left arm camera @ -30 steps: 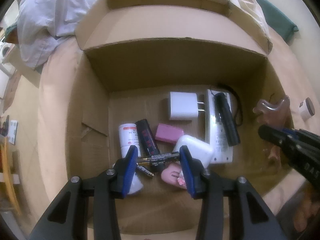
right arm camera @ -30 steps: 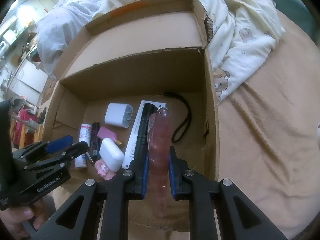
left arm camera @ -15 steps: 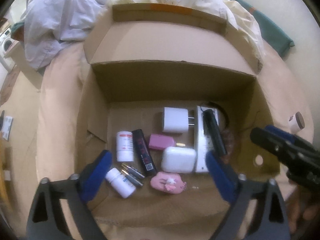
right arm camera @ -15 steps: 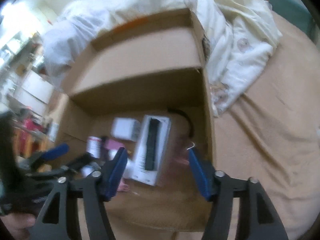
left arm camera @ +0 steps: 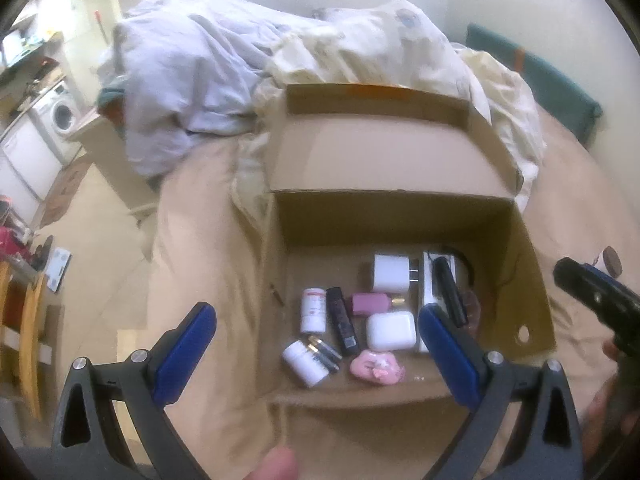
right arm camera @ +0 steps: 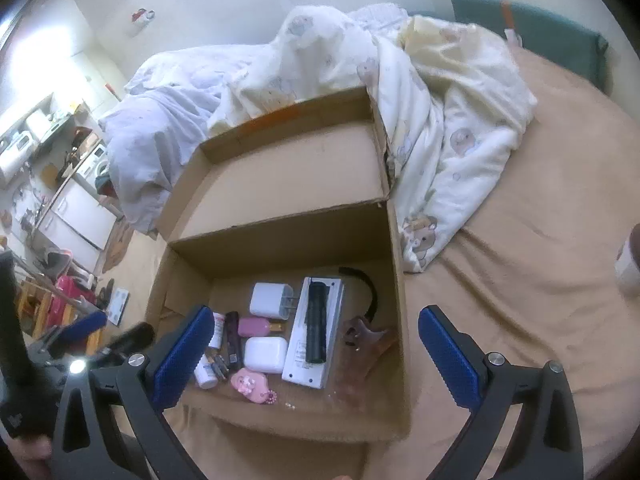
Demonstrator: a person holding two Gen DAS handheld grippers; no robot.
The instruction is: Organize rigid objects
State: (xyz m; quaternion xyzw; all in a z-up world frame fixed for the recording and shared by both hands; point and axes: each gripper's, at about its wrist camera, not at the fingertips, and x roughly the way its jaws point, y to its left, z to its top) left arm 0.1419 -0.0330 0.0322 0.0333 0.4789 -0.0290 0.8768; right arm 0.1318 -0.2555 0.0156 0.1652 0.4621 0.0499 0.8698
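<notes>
Nearest, at the bottom of each wrist view, both tools stand with jaws spread wide and nothing between them: the left gripper (left arm camera: 316,350) and the right gripper (right arm camera: 314,354). Above them, mid-frame, an open cardboard box (right arm camera: 396,292) sits on a bed (right arm camera: 520,280) covered in tan.

Along the box's near edge lie a pink charm (right arm camera: 251,385), a white bottle (left arm camera: 305,362) slanting toward lower right, and two batteries (left arm camera: 324,352) side by side on the same slant. Just beyond, a white case (right arm camera: 265,354) lies flat. To its left a black tube (left arm camera: 342,326) runs near to far beside an upright-looking white bottle with a red band (left arm camera: 313,309).

Right of the case, a long white strip (right arm camera: 314,336) runs near to far with a black flashlight (right arm camera: 316,322) lying along it, same axis. At the strip's right a pinkish translucent scraper (right arm camera: 362,344) lies flat, long axis slanting toward lower left.

Farther in are a pink block (right arm camera: 255,326) and a white charger (right arm camera: 271,300), prongs pointing right. Rumpled bedding (right arm camera: 432,120) is piled behind the box.
</notes>
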